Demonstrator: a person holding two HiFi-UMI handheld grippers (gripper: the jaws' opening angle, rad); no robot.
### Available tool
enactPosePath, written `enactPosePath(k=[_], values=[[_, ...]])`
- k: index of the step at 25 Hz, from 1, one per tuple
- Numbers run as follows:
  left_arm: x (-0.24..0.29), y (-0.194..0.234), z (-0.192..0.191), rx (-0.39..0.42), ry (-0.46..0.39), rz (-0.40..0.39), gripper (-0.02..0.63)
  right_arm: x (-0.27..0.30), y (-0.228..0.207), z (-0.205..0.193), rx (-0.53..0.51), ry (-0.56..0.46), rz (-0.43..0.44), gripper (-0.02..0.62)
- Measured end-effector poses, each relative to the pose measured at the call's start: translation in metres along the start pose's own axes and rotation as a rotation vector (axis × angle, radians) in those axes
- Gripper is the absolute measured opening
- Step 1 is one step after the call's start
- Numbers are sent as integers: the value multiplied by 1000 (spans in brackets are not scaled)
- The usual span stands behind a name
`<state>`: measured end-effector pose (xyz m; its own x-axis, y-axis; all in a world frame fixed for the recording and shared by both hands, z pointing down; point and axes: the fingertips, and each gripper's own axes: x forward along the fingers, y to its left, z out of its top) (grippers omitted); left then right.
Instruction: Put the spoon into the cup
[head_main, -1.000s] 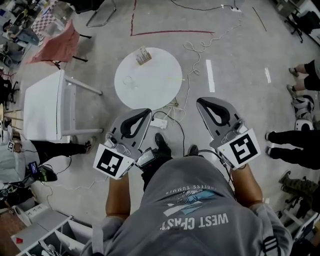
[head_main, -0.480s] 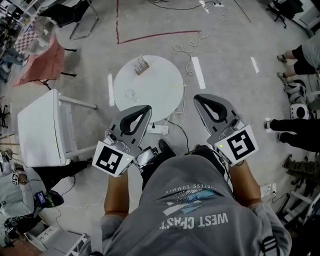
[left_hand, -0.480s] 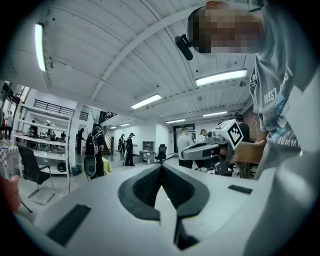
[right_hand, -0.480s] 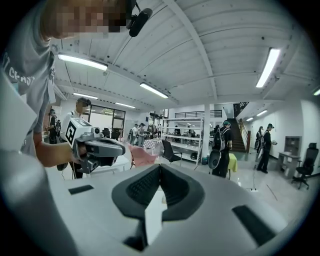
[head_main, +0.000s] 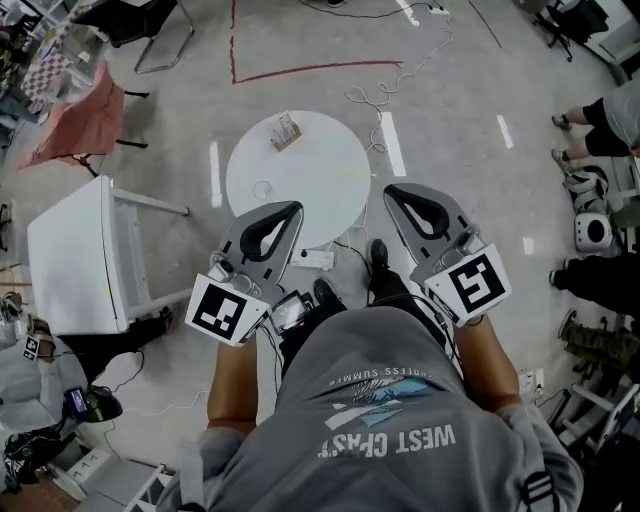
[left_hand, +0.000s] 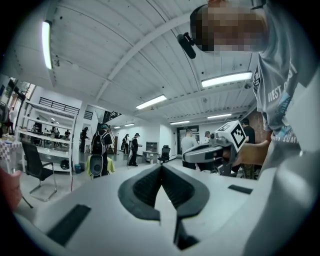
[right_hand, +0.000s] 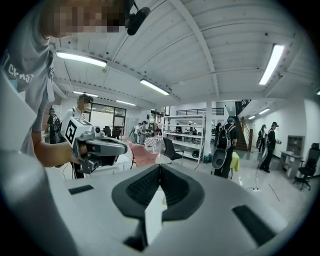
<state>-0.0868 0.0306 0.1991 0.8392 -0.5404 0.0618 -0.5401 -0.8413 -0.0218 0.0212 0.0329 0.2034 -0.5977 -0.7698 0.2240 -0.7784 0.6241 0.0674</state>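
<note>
A round white table (head_main: 300, 200) stands just ahead of both grippers in the head view. On it sit a small clear cup (head_main: 262, 188), a thin pale spoon-like streak (head_main: 352, 173) near the right edge, and a small brown rack (head_main: 286, 130) at the far side. My left gripper (head_main: 292, 208) is shut and empty, its tip over the table's near edge. My right gripper (head_main: 391, 190) is also shut and empty, just right of the table. Neither the left gripper view (left_hand: 161, 167) nor the right gripper view (right_hand: 160, 166) shows the table; both look level across the hall.
A white rectangular table (head_main: 75, 255) stands to the left, with a pink-draped chair (head_main: 70, 105) behind it. Cables and a power strip (head_main: 315, 260) lie on the floor under the round table. People stand at the right edge (head_main: 600, 130).
The person has stepped forward; both grippers have come nearer the round table, and the left tip now overlaps its near edge. Both jaws stay shut.
</note>
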Motion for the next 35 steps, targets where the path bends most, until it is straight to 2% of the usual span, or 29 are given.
enactPosePath(k=[3,9,12,17,21,25,29,35], values=[[6,4,4,-29,-1,43,3,7,-7,0,1,-7,34,3],[18,13,-2,-28,27,122,3,25,-27,-3,6,-22,110,3],[26,14,-7,-14,47,154,3,32,-37,-10,14,-21,147,3],[34,18,-21,-46,77,210,3,46,-52,-27,39,-3,196,3],[41,43,-40,-77,88,232,3,77,-61,-44,52,31,217,3],[45,48,-44,-92,102,251,3,83,-68,-51,65,52,230,3],[52,56,-50,-158,112,283,3,94,-76,-59,80,71,243,3],[58,57,-69,-150,145,280,3,103,-86,-84,114,106,249,3]])
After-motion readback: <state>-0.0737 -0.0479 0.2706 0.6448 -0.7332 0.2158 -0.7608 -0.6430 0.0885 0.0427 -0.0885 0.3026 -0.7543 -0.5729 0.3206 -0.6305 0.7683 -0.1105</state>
